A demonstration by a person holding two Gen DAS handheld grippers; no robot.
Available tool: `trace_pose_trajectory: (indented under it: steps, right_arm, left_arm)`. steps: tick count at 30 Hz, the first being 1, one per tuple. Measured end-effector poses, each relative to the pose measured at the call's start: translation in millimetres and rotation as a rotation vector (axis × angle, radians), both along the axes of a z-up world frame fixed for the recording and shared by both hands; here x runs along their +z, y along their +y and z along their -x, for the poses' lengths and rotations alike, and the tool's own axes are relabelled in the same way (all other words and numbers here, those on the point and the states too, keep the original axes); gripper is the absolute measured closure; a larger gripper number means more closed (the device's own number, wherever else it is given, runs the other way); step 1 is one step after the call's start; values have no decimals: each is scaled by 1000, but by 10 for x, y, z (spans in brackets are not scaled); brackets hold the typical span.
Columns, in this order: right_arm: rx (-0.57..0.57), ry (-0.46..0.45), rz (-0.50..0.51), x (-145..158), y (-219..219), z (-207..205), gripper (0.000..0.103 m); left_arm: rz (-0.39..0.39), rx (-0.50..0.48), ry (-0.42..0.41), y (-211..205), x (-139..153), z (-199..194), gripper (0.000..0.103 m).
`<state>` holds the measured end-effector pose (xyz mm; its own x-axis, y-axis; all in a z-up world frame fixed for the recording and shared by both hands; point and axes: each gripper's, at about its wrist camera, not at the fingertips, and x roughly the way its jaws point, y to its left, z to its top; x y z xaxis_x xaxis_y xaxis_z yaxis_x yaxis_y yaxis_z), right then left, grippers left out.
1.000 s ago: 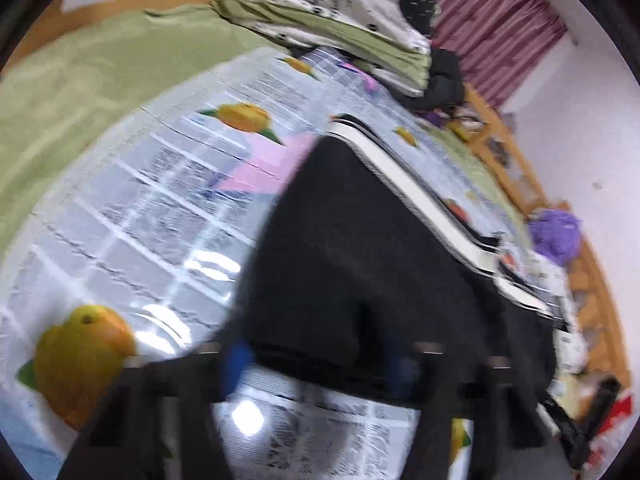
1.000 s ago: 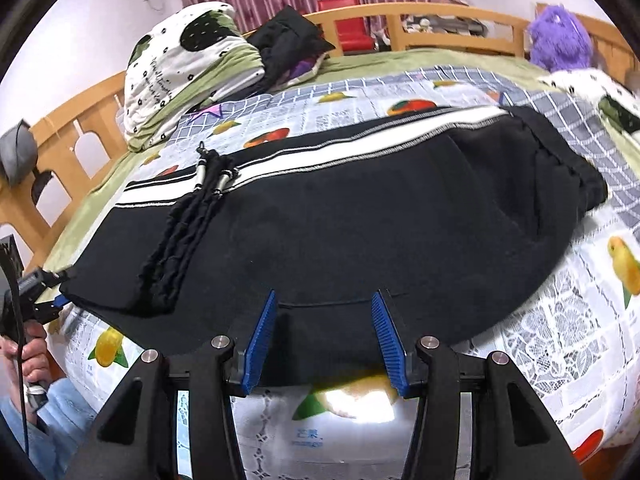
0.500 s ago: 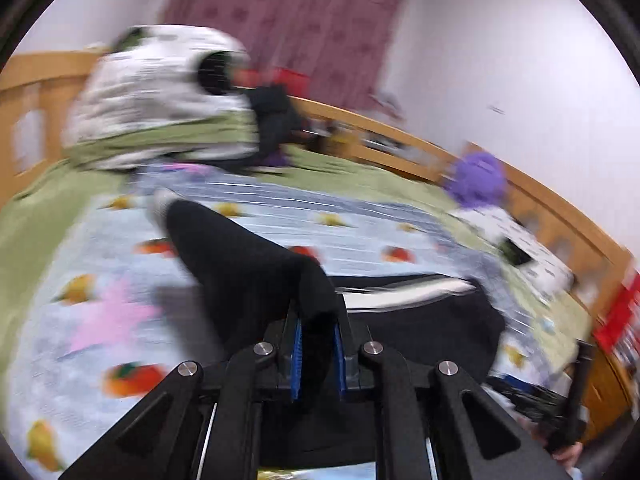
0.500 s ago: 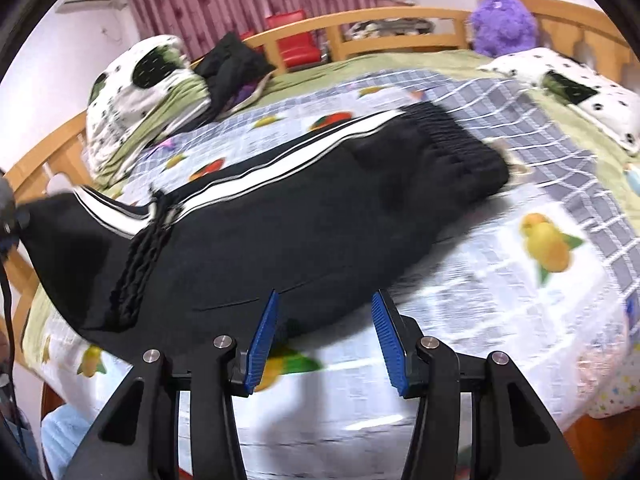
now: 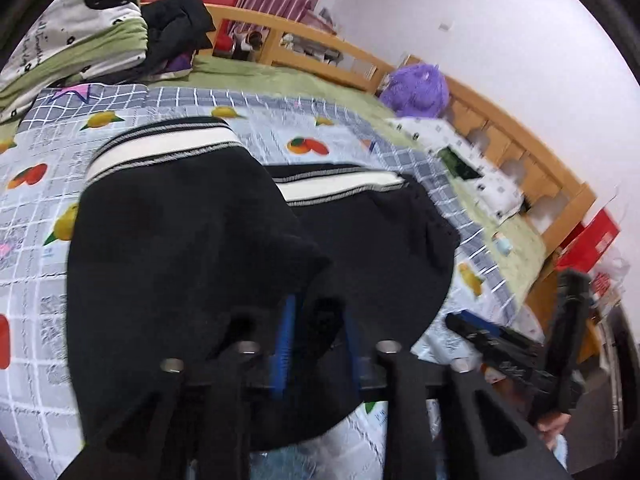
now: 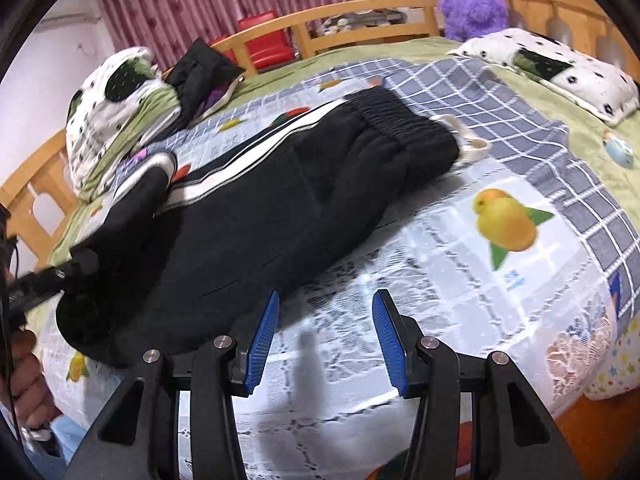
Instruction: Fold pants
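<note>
Black pants point(image 6: 256, 216) with a white side stripe lie on the fruit-print bedsheet point(image 6: 460, 280). Their elastic waistband point(image 6: 400, 124) is at the far right. My left gripper point(image 5: 316, 320) is shut on the leg end of the pants point(image 5: 180, 240) and holds it lifted and folded over the rest. In the right wrist view it point(image 6: 76, 268) shows at the left with the fabric draped over it. My right gripper point(image 6: 324, 320) is open and empty, over bare sheet just right of the pants' near edge.
A wooden bed rail point(image 6: 360, 12) runs along the far side. A purple plush toy point(image 6: 474, 4), a spotted pillow point(image 6: 560, 68), a folded quilt point(image 6: 116, 120) and a dark jacket point(image 6: 200, 76) lie on the bed. A person's hand point(image 6: 28, 376) is at the left edge.
My left gripper took hold of the leg end, lifted it and carried it over toward the waistband. My right gripper drew back off the pants to the right, staying open.
</note>
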<state>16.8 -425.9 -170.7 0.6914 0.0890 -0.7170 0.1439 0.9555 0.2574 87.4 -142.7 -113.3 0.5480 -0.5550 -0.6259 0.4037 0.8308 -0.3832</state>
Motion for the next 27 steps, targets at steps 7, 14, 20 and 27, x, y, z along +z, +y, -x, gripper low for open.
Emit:
trace_pose_trajectory:
  steps: [7, 14, 20, 27]
  right_arm:
    - [133, -19, -38, 58, 396, -131, 54]
    - [209, -32, -164, 250, 734, -462, 51]
    - [228, 35, -205, 243, 934, -847, 50]
    - [325, 139, -355, -57, 1212, -1202, 52]
  left_arm:
    - [21, 153, -6, 714, -14, 190, 36]
    - [-208, 361, 44, 1141, -272, 211, 36]
    - [-212, 402, 72, 1372, -356, 281, 36]
    - [-235, 418, 101, 1518, -471, 375, 36]
